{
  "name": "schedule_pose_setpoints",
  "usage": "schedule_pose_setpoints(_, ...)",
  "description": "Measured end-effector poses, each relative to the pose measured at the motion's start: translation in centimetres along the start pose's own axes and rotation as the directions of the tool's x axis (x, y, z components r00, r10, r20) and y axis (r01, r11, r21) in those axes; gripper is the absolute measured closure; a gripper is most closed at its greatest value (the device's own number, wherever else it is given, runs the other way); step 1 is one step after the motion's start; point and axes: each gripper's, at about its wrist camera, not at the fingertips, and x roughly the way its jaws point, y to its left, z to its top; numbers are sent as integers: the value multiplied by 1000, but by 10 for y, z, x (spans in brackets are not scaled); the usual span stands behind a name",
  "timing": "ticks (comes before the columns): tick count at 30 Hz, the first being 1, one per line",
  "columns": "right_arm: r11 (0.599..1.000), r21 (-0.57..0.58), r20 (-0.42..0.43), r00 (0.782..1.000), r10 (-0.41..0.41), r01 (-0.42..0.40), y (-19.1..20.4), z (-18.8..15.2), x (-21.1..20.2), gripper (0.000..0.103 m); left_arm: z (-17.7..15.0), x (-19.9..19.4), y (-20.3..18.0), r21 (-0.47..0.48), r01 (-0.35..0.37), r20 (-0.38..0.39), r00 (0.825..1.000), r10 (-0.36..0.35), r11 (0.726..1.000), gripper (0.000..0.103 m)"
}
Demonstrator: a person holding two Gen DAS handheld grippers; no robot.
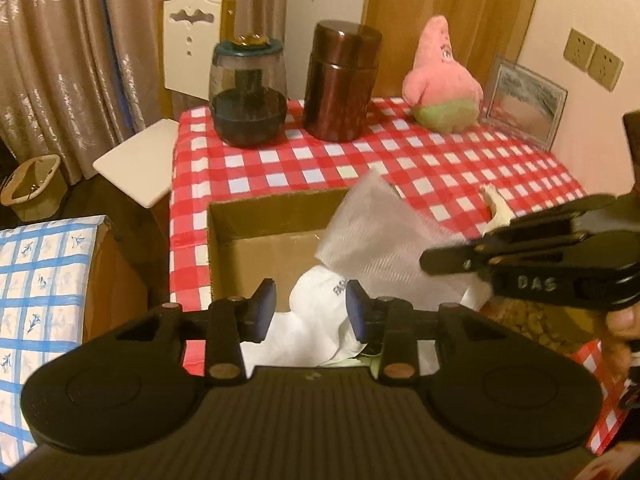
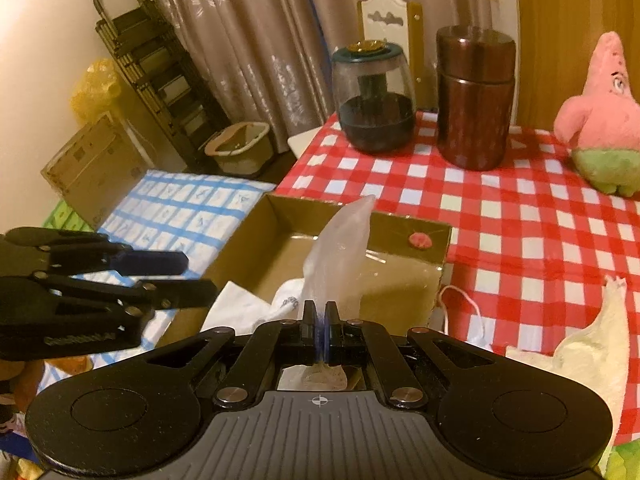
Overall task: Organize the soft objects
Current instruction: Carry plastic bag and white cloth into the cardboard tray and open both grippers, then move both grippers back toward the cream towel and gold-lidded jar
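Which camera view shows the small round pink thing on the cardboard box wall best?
The right wrist view: the small round pink thing sits plainly on the cardboard box wall. The left wrist view does not show it.

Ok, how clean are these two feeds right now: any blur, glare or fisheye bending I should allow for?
Left wrist view: warm dim light; the right gripper and the translucent bag are smeared with blur; curtains bow at the edges. Right wrist view: sharper near the cardboard box; the left gripper is soft; glare streaks the brown canister; corners vignette dark.

brown canister (image 1: 341,80), glass jar (image 1: 249,92), white chair (image 1: 188,32)
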Motion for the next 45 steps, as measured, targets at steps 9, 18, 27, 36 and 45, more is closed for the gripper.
schedule_pose_setpoints(9, 1000, -12, -15, 1000, -4, 4, 1, -6, -5, 41, -14, -18, 1, -74, -8, 50, 999, 11, 997, 67)
schedule_pose_setpoints(18, 1000, -18, 12, 1000, -16, 16, 3, -8, -28, 41, -32, -30, -8, -135, -6, 79, 997, 17, 991, 66)
schedule_pose_setpoints(27, 999, -32, 61, 998, -23, 25, 4, -13, -66, 41, -44, -38, -33, -150, -23, 75, 997, 35, 988, 66)
schedule_pose_setpoints(36, 997, -40, 138, 988, -67, 73, -13, -18, -123, 41, -42, -52, -61, -141, -18, 98, 995, 32, 990, 57)
schedule_pose_setpoints(45, 990, -2, 193, 971, -140, 143, -48, -34, -183, 41, -30, -66, -95, -90, 6, 121, 993, 5, 996, 42)
